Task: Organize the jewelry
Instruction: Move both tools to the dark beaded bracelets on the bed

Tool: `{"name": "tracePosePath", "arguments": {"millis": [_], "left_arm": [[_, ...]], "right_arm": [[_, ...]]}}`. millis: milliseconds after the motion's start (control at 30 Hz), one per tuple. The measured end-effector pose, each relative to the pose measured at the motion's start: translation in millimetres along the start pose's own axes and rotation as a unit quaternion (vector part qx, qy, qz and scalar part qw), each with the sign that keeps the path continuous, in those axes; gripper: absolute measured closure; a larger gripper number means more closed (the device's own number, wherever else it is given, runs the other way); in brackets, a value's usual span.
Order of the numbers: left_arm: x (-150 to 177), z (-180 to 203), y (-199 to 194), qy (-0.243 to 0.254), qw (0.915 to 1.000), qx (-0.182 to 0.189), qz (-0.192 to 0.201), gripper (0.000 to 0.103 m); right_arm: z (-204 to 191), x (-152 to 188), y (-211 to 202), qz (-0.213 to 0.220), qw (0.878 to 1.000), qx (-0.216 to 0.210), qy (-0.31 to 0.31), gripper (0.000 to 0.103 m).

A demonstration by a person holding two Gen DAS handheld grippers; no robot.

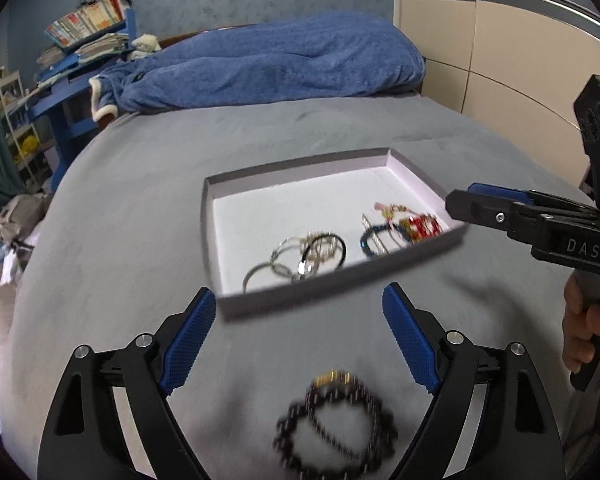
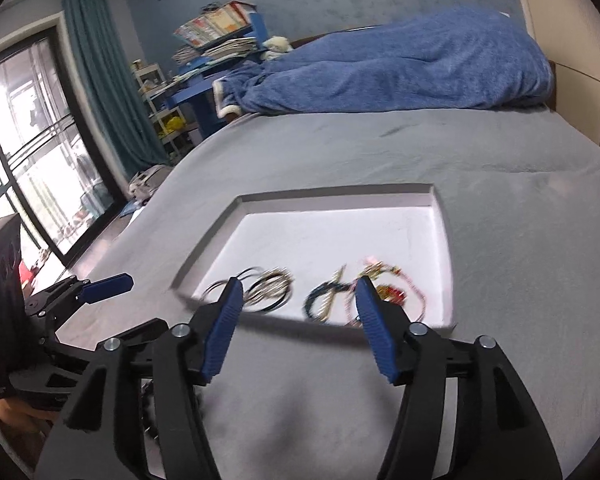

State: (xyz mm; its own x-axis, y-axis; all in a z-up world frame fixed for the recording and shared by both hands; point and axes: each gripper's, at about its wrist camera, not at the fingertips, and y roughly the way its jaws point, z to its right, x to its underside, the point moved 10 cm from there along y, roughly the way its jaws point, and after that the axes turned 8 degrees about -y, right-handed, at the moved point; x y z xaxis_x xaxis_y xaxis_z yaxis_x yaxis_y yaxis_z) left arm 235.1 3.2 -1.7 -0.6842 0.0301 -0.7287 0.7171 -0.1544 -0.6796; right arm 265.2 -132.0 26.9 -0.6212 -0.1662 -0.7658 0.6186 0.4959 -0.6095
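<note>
The left gripper (image 1: 298,336) stands wide open with nothing between its blue pads, poised over a dark beaded bracelet (image 1: 336,424) that lies coiled on the grey bedcover (image 1: 140,200), just short of the tray (image 1: 236,304). The right gripper (image 2: 296,328) is also parted and empty, its fingers framing the tray's near wall. The bracelet looks light and limp, a string of small round beads looped double with a gold clasp at the far side; it will probably sag and slide rather than hold its shape, and the beads may roll off smooth pads. A likely hold is across the doubled strand near the middle of the loop, pinching down into the soft cover so both strands are caught. Inside the tray sit a cluster of silver and black bangles (image 1: 300,256) to the left and a blue bracelet with red and pink pieces (image 1: 400,228) to the right, tangled closely enough that single items are hard to tell apart. Motion blur smears the beaded bracelet and the tray's near edge; in the right wrist view the bracelet is almost wholly hidden behind the gripper's arms.
</note>
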Motion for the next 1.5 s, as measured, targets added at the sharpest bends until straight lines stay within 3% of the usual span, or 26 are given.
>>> {"name": "tracePosePath", "arguments": {"millis": [267,533,1033,1500], "left_arm": [[33.1,-19.2,-25.7,-0.028,0.9995,0.002,-0.015,0.017],[41.3,-21.2,-33.7,-0.037,0.999,0.016,-0.017,0.017],[44.6,-22.0,-28.3,-0.037,0.9988,0.02,-0.024,0.017],[72.3,2.9,-2.4,0.02,0.9953,0.043,-0.085,0.018]], "right_arm": [[-39.1,43.0,2.9,-0.058,0.997,-0.032,-0.028,0.034],[-59.0,70.2,3.8,-0.093,0.993,-0.049,-0.046,0.03],[-55.2,84.6,6.5,-0.115,0.991,-0.056,-0.044,0.028],[-35.3,88.7,3.5,-0.121,0.991,-0.04,-0.029,0.028]]}}
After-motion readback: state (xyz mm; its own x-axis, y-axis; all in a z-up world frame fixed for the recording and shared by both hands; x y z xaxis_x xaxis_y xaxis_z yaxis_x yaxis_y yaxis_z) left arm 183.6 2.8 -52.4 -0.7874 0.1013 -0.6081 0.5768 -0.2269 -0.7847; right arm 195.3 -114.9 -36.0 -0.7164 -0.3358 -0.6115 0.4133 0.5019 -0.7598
